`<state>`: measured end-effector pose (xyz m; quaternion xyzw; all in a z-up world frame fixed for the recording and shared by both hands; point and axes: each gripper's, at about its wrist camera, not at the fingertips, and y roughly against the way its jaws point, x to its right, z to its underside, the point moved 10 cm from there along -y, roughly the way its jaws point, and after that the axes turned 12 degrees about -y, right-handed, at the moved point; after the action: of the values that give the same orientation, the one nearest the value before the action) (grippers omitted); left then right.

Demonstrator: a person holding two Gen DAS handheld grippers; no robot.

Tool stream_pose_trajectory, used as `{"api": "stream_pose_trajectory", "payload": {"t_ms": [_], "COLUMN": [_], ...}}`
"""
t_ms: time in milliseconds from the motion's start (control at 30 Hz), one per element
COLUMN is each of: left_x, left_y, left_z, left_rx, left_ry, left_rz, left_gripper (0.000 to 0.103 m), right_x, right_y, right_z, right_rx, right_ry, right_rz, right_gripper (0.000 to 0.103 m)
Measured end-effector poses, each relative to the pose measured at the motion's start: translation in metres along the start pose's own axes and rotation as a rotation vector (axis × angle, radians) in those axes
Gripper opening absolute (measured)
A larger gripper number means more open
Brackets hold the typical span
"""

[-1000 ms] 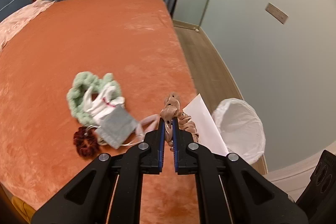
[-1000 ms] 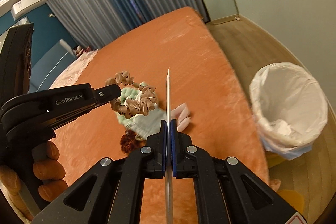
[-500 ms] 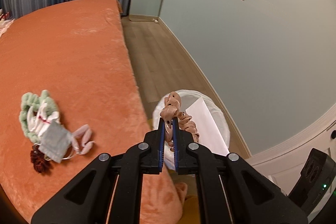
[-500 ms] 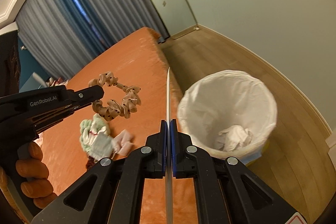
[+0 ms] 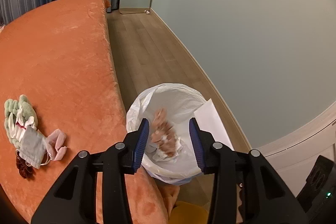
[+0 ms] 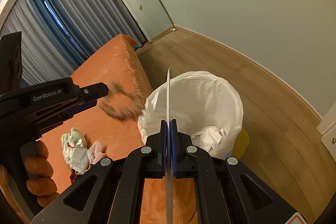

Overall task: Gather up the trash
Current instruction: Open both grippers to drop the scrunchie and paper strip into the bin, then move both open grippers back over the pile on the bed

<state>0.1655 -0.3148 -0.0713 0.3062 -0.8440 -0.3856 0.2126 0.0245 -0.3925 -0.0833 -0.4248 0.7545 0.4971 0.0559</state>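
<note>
Orange bedspread (image 5: 63,51) on the left has a small pile of leftovers (image 5: 27,135); the left gripper (image 5: 169,140) hangs wide open over the lined bin (image 5: 168,96), and that blurry tan scrunchie (image 5: 163,133) looks mid-drop, I think. Right gripper (image 6: 168,131) is clamped on a white paper sheet (image 6: 168,98) just above the rim, so next it needs to centre over the bin and let go.

One lined bin (image 5: 168,98), two scrunchies on the bed (green (image 5: 12,106), dark red (image 5: 24,169)), one tan scrunchie (image 5: 163,133) airborne, one grey mask (image 5: 33,144).

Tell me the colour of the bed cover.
Orange bed cover, clearest in the left wrist view.
</note>
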Motion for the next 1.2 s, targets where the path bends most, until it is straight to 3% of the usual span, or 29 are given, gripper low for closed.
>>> {"api": "stream_pose_trajectory", "payload": {"t_ms": [567,700,767,1200], "left_x": [-0.027,-0.036,-0.042,-0.081], "left_y": [-0.002,0.002,0.006,0.033], "left_z": [0.009,0.011,0.013,0.025], "left_rx": [-0.011,0.001,0.006,0.036], "left_ry": [0.001,0.010,0.010,0.075], "left_rz": [-0.056,-0.085,-0.097,-0.123], "left_gripper": [0.038,0.052,0.052,0.053], "right_x": [-0.013,-0.020,-0.024,-0.062], "right_y": [-0.023,-0.025,-0.022,-0.011], "right_z": [-0.009,-0.011,-0.010,0.016], "right_rx": [-0.014,-0.005,0.006,-0.002], "right_ry": [0.018,0.030,0.037,0.113], "right_rz": [0.011,0.013,0.011,0.004], "right_gripper": [0.004,0.016,0.030,0.037]}}
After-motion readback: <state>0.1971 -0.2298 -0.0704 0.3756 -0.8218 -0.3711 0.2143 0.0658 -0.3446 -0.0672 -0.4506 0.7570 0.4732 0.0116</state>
